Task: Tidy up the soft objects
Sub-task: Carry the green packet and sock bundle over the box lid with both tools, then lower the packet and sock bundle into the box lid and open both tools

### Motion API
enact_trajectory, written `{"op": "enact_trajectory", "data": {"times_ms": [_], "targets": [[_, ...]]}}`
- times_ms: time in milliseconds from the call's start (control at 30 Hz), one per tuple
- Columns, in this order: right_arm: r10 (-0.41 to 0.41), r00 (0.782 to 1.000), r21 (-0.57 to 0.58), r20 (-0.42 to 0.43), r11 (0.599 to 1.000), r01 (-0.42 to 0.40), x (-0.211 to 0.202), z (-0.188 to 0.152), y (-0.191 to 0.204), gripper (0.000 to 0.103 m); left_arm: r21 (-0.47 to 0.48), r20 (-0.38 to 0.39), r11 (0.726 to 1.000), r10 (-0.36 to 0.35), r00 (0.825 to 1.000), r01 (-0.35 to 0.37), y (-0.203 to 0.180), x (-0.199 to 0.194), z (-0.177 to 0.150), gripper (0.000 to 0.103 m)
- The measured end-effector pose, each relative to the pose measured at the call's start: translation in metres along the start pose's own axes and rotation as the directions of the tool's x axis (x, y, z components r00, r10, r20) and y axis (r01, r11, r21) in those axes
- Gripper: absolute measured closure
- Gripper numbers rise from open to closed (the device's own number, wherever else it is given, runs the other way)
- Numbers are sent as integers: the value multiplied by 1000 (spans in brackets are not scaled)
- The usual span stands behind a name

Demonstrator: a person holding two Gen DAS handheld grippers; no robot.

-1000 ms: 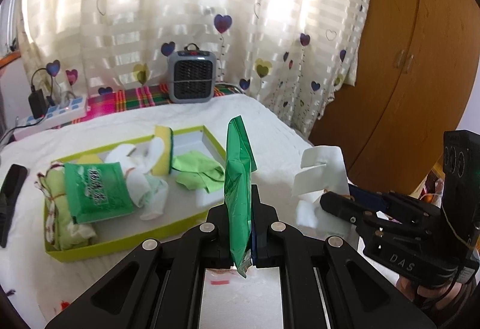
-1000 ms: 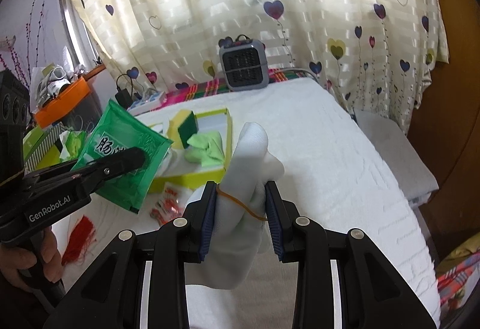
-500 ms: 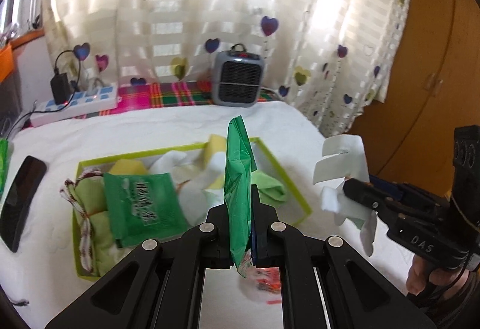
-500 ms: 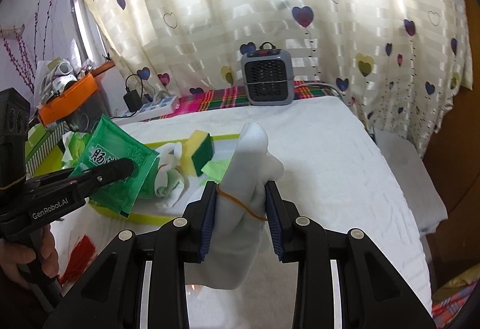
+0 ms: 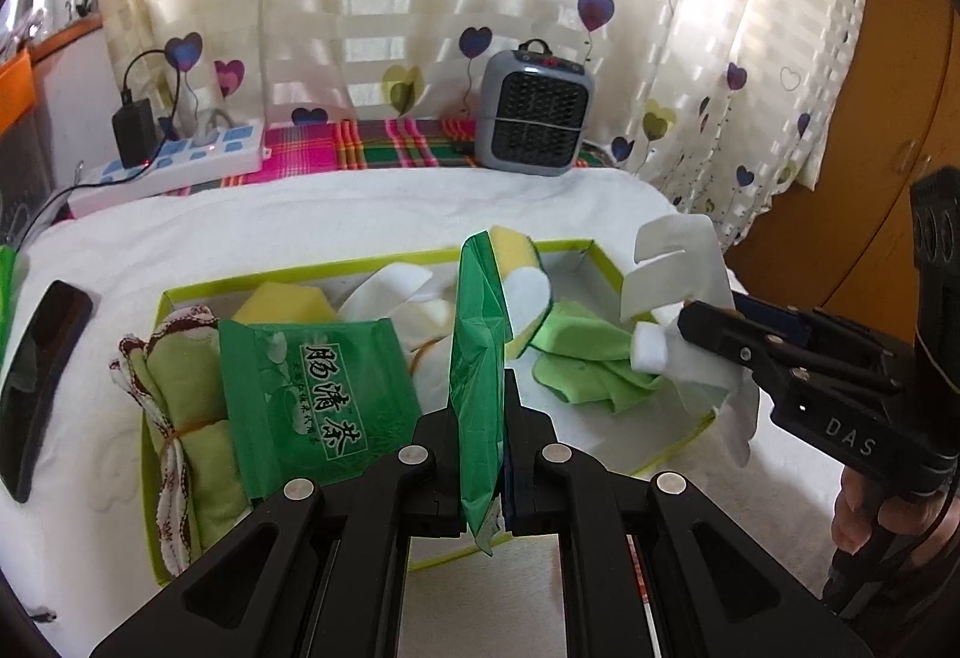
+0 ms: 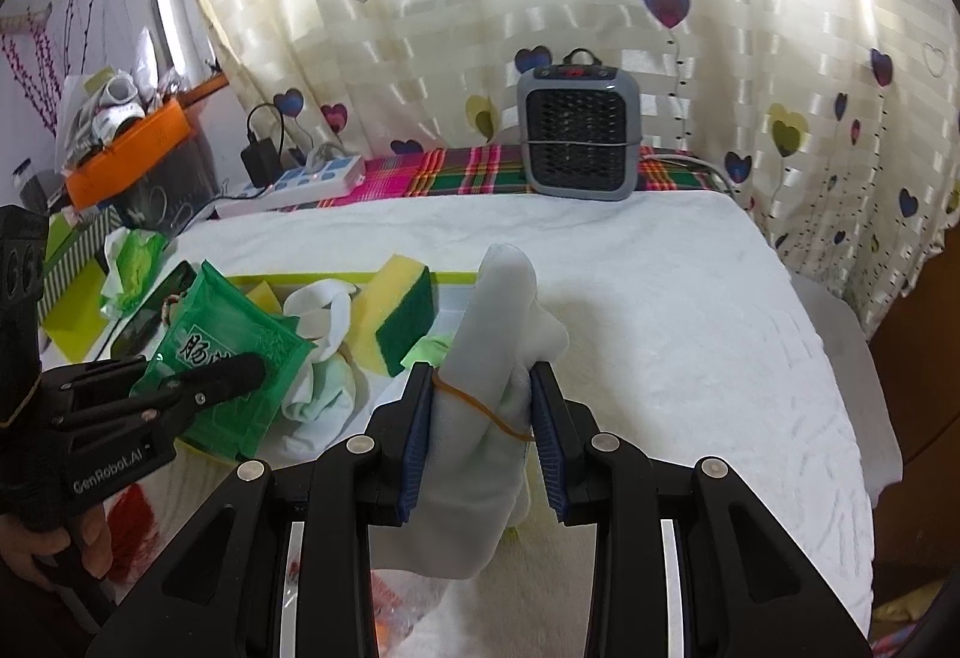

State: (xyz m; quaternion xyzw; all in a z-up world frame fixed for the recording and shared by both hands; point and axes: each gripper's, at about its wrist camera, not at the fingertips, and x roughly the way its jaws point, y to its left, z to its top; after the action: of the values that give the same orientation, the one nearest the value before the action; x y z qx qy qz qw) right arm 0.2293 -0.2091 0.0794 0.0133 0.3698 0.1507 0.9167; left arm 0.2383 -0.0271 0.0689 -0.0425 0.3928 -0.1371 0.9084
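My left gripper is shut on a green foil packet, held edge-on above the lime-rimmed tray. The packet also shows in the right wrist view. My right gripper is shut on a white sock bundle bound with a rubber band, held over the tray's right end; it also shows in the left wrist view. In the tray lie another green packet, a tied green cloth roll, a yellow-green sponge, white socks and a light green cloth.
The tray rests on a white-covered bed. A grey heater and a power strip stand at the back. A black phone lies left of the tray. A wooden wardrobe is on the right. Red scraps lie near the front.
Both grippers have moved forward toward the tray with their loads held. The packet and the sock bundle now hang over the tray rather than in front of it.
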Motion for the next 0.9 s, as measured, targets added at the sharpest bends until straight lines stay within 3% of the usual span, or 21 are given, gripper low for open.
{"op": "enact_trajectory", "data": {"times_ms": [367, 600, 900], "targets": [[-4, 998, -65, -67, 998, -1, 43, 9, 7, 70, -12, -45, 1000, 18, 999, -19, 6, 21, -3, 95], [-38, 994, -136, -104, 990, 24, 61, 7, 17, 70, -30, -62, 998, 44, 997, -46, 14, 30, -4, 77], [-43, 992, -125, -118, 992, 29, 70, 5, 16, 65, -32, -65, 997, 70, 995, -72, 17, 29, -3, 69]]}}
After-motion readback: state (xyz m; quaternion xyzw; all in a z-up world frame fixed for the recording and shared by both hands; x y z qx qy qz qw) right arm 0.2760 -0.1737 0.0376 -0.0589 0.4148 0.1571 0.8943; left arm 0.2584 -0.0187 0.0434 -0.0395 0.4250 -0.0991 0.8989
